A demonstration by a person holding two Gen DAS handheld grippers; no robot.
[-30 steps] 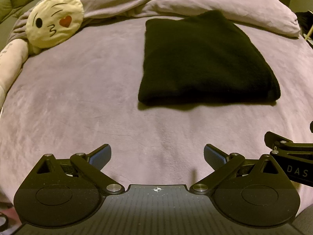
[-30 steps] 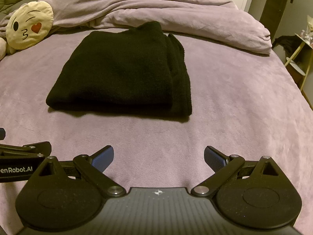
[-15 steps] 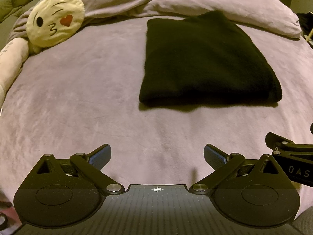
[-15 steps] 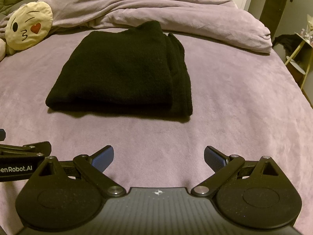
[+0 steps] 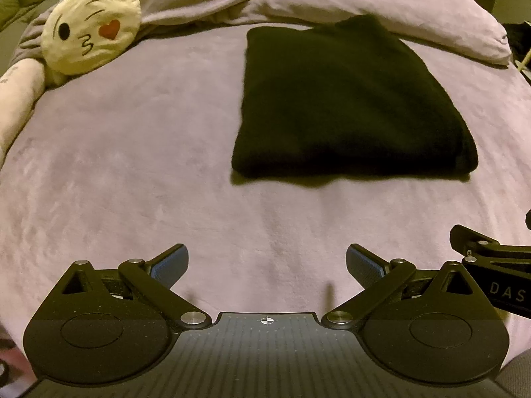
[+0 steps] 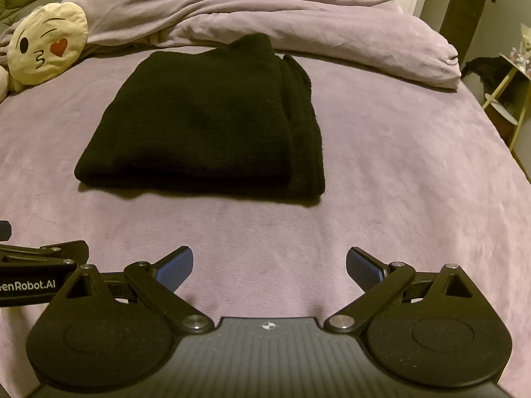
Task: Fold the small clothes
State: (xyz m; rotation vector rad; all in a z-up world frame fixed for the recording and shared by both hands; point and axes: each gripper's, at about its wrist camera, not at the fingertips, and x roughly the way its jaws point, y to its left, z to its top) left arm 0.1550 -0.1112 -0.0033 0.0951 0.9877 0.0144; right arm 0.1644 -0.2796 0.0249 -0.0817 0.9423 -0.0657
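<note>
We hold both grippers spread, empty — left gripper [image 5: 267, 262], right gripper [image 6: 269, 262]. Black sweater [image 6: 205, 126] lies ahead, long axis near-far, roughly centred between us.

Black garment [image 6: 199, 126]: thick, fuzzy knit cloth, matt.
Bed cover [image 6: 381, 172]: lilac plush fabric, soft short nap, faintly mottled.
Duvet [image 6: 265, 16]: the same lilac cloth, creased.
Emoji cushion [image 5: 91, 30]: pale yellow plush, printed face.
Left tongs [image 5: 267, 262] and right tongs [image 6: 268, 263]: matt black speckled plastic, bright metal rivets, blue textured pads [image 6: 176, 267].
</note>
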